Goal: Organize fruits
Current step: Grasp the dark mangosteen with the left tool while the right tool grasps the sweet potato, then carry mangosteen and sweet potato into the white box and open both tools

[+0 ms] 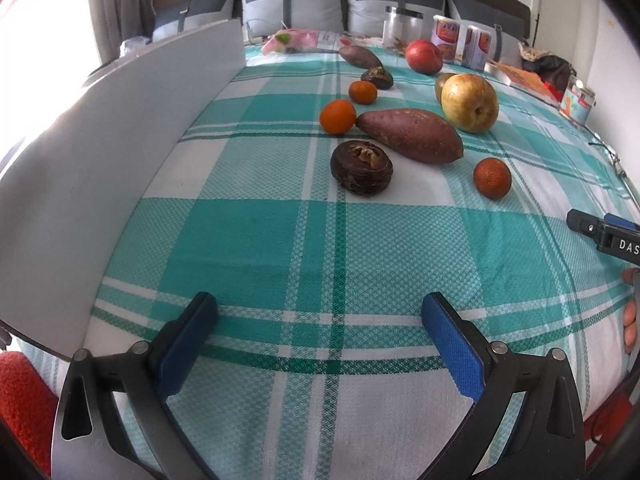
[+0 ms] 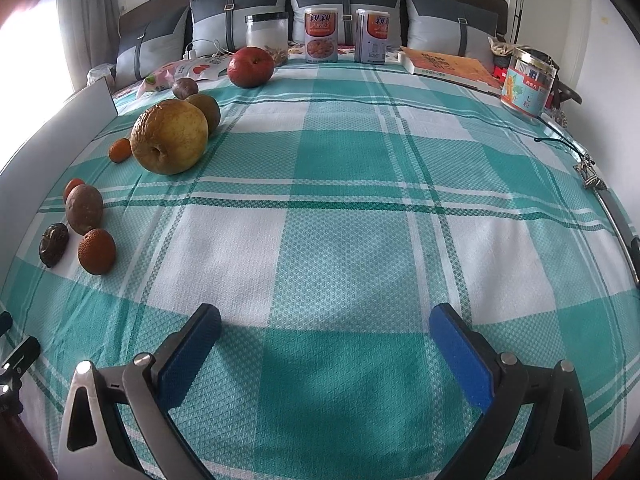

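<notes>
Fruit lies on a green checked cloth [image 1: 280, 240]. In the left wrist view I see a dark brown round fruit [image 1: 361, 169], a sweet potato [image 1: 410, 134], a yellow pear [image 1: 470, 102], a red apple [image 1: 424, 57] and small oranges [image 1: 338, 116] [image 1: 492, 178] [image 1: 363, 92]. My left gripper [image 1: 320, 320] is open and empty, short of the fruit. My right gripper [image 2: 325, 330] is open and empty over bare cloth; the pear [image 2: 170, 140], apple [image 2: 251, 66] and an orange [image 2: 97, 251] lie to its far left. Its tip [image 1: 600, 232] shows at the left view's right edge.
A grey board [image 1: 100, 168] stands along the cloth's left side. Cans [image 2: 320, 34] [image 2: 372, 34], a clear jar [image 2: 267, 32], a book [image 2: 448, 66] and a labelled jar [image 2: 526, 84] stand at the back and right. Cushions [image 2: 344, 0] line the headboard.
</notes>
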